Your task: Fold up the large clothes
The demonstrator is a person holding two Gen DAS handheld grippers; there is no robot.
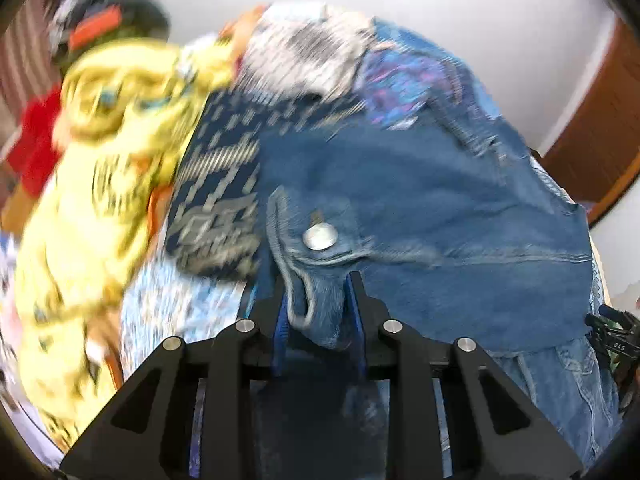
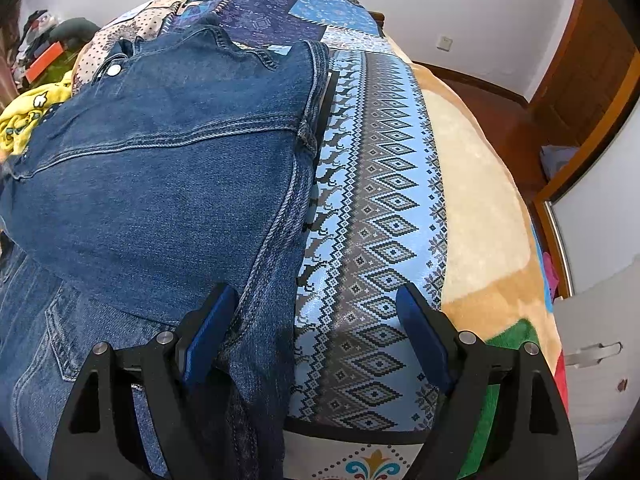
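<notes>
Closest to us in the left wrist view, our left gripper (image 1: 316, 300) is clamped on a bunched flap of the denim jacket (image 1: 420, 200), just below its metal snap button (image 1: 319, 237). Left of the jacket we see a yellow printed garment (image 1: 100, 152), blurred, w/ a red cloth (image 1: 34, 148) beyond it. In the right wrist view, the jacket (image 2: 160, 184) lies spread on the patterned blue cover (image 2: 384, 208) over the bed. Our right gripper (image 2: 316, 312) has its fingers wide apart, holding nothing; the left pad (image 2: 208, 332) touches the jacket's edge. Beige blanket (image 2: 480, 200) shows further right, then a wooden door (image 2: 592, 80).
</notes>
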